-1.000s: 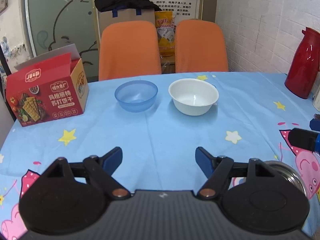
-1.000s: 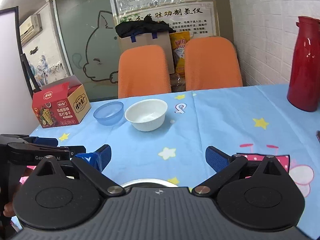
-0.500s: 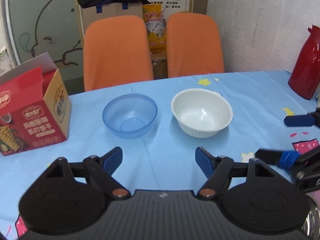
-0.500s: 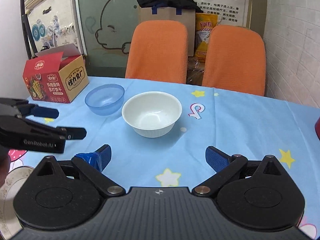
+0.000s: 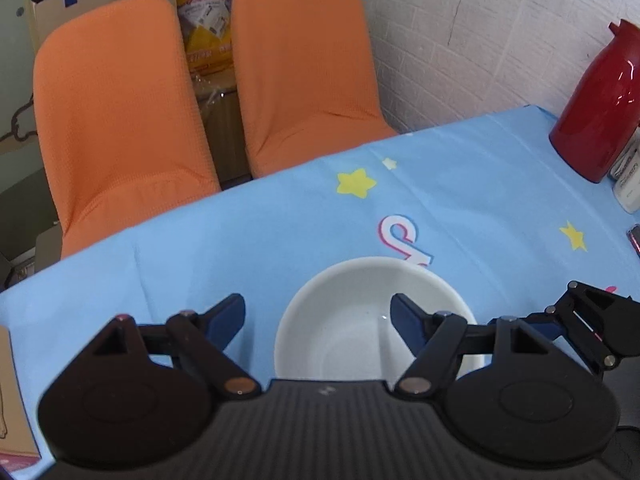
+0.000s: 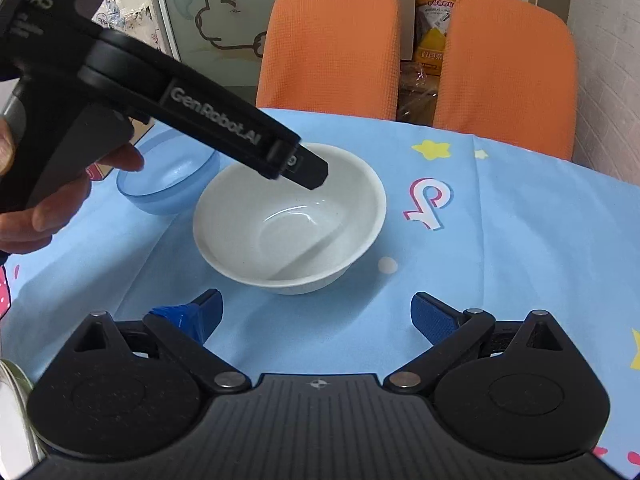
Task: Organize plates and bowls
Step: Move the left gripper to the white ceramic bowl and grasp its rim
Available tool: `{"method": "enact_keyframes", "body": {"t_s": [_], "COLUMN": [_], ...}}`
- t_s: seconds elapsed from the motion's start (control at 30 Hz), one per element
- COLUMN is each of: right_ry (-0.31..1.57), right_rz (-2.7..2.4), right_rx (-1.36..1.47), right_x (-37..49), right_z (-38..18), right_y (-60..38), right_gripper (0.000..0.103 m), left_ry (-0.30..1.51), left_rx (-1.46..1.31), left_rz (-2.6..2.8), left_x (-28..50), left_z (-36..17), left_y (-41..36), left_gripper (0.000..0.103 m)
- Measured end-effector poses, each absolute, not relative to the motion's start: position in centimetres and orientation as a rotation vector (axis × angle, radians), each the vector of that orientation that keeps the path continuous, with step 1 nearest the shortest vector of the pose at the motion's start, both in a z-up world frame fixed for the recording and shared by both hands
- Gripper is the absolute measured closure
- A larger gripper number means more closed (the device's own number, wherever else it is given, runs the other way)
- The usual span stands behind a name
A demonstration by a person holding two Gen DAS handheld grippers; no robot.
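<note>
Sitting upright on the blue star-print desk (image 6: 500, 240), white bowl (image 6: 292, 220), with blue bowl (image 6: 168, 184) just beside it on the left, apparently touching rim to rim. Behind the desk, two orange chairs (image 6: 332, 44); at far right in the left wrist view, red thermos (image 5: 596, 100).

Left gripper (image 5: 318, 314): jaws released, nothing clamped between them; right finger over the white bowl's (image 5: 372, 320) hollow, left finger outside its left rim, so the near-left wall lies between the pads without visible contact. Seen from the right wrist camera, its black body reaching in from upper left, tip (image 6: 308, 168) over the bowl's far-left rim, held by a hand (image 6: 60, 200).

Right gripper (image 6: 316, 312): jaws released and wide, empty, hovering near the bowl's near side, apart from it. A scrap of blue tape on its left finger. Metal rim (image 6: 16, 376) just visible at lower left edge; cannot tell what it is.
</note>
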State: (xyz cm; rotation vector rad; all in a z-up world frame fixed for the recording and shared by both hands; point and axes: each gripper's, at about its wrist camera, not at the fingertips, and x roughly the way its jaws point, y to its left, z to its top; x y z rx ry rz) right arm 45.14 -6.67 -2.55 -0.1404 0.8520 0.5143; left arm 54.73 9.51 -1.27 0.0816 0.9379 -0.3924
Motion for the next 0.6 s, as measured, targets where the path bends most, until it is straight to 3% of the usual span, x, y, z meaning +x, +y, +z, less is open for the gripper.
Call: {"method": "enact_keyframes", "body": {"t_s": [0.2, 0.27, 0.6], "right_ry": [0.849, 0.822, 0.659], "right_rz": [0.551, 0.557, 0.573], "right_rx": [-0.185, -0.215, -0.212], "right_x": [46.7, 46.8, 45.8], "right_z": [-3.7, -4.0, -3.0], "right_y": [-5.4, -5.0, -4.5], "right_gripper": [0.017, 0.017, 0.021], "left_ry": [0.955, 0.969, 0.948], "left_rx": [0.107, 0.113, 0.124], "left_rz": [-0.398, -0.406, -0.429], "left_x": [55.1, 55.2, 54.0], "left_z": [-3.2, -3.7, -3.8], "left_y": [8.6, 8.3, 7.6], "left_gripper": [0.033, 0.041, 0.043]}}
